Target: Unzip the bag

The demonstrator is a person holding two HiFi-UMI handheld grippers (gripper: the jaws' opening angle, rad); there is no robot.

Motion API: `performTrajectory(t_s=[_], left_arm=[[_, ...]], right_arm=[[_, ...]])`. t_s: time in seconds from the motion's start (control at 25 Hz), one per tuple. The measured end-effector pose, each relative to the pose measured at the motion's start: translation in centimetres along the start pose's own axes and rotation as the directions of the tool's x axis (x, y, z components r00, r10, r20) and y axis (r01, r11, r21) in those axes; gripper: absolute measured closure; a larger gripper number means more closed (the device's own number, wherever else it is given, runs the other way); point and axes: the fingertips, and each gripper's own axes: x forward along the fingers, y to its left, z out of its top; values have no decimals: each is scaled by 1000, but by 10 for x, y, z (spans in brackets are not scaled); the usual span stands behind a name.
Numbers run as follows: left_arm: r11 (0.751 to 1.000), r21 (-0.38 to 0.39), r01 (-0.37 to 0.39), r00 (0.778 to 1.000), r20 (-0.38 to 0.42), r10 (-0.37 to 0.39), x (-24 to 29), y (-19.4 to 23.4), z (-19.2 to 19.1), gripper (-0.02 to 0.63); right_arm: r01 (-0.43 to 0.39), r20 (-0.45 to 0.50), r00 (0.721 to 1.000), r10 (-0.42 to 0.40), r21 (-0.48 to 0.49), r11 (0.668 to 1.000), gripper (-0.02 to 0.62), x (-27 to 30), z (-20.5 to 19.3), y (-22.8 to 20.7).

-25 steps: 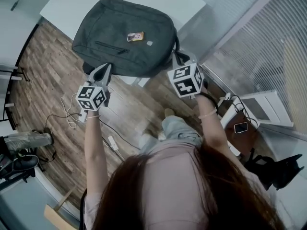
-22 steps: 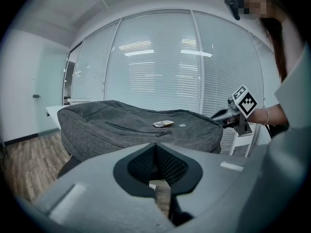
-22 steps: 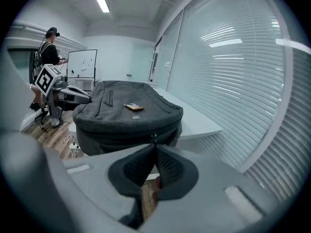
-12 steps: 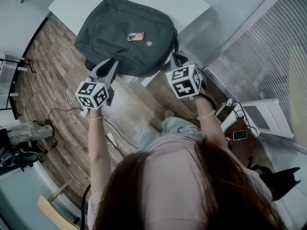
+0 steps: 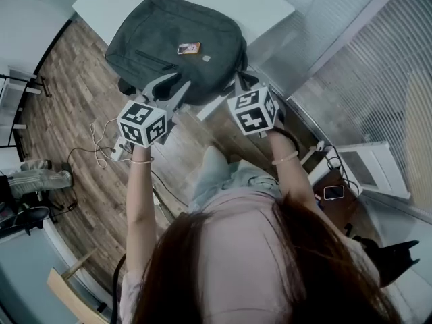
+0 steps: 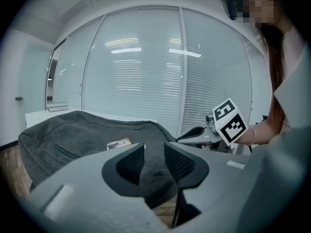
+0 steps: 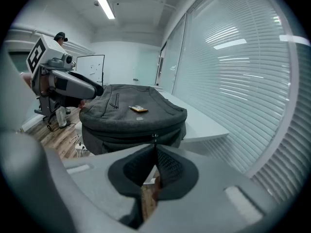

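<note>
A dark grey backpack (image 5: 169,42) (image 6: 73,137) (image 7: 131,118) lies flat on the white table (image 5: 270,5), with a small orange tag (image 5: 189,48) on top. My right gripper (image 5: 241,79) (image 7: 154,154) is at the bag's near right corner, its jaws shut on the zipper pull (image 7: 154,140) in the side seam. My left gripper (image 5: 170,86) (image 6: 153,160) hovers at the bag's near edge. Its jaws have just been opening and nothing is between them; only bag fabric shows behind the gap.
The bag overhangs the table's near edge above a wood floor. Cables and a power strip (image 5: 101,147) lie on the floor at left. Window blinds (image 5: 358,59) run along the right. A phone (image 5: 333,192) rests on a low stand at right.
My left gripper went from shut to open and moved right and up along the bag's near edge, closer to the right gripper. The right gripper stayed at the bag's corner.
</note>
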Motion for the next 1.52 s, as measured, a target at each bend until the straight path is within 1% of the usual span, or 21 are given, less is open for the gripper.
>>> performTrajectory(t_s=[0.2,0.32,0.48,0.6,0.68,0.88,1.04,1.24,1.36,1.52], left_arm=[[999,23,25,999,-36,-25,14,-12,4,465],[997,37,64,996,-71,-61,27,-21,5,460],[990,76,115,983,-152,-102,39,-34,-2,446],[986,85,143,973,-193,-125,45,-41,-6,443],[984,93,151,967,-222,-127,49,-43,-8,442],[977,118,177,942,-308,-134,59,-48,-16,441],[972,139,187,937,-323,-134,70,-55,-13,442],[966,178,190,917,-383,-110,80,-56,-23,443],[960,194,200,903,-416,-104,85,-56,-28,466],[960,194,204,899,-425,-105,88,-57,-32,491]], right_arm=[[-6,0,1000,6,-4,1000,583,1,0,1],[-5,1,1000,5,-9,1000,583,2,0,0],[-11,-2,1000,11,-15,1000,583,2,-1,1],[-13,-3,1000,13,-24,1000,583,2,-2,1],[-15,-5,1000,15,-28,999,583,2,-2,1],[-19,-10,1000,18,-35,999,583,3,-2,1],[-28,-8,1000,27,-44,999,583,3,-1,2],[-47,-10,999,46,-55,997,583,4,-2,2],[-55,-11,998,54,-61,997,583,5,-3,2],[-64,-16,998,64,-67,996,584,5,-5,-1]])
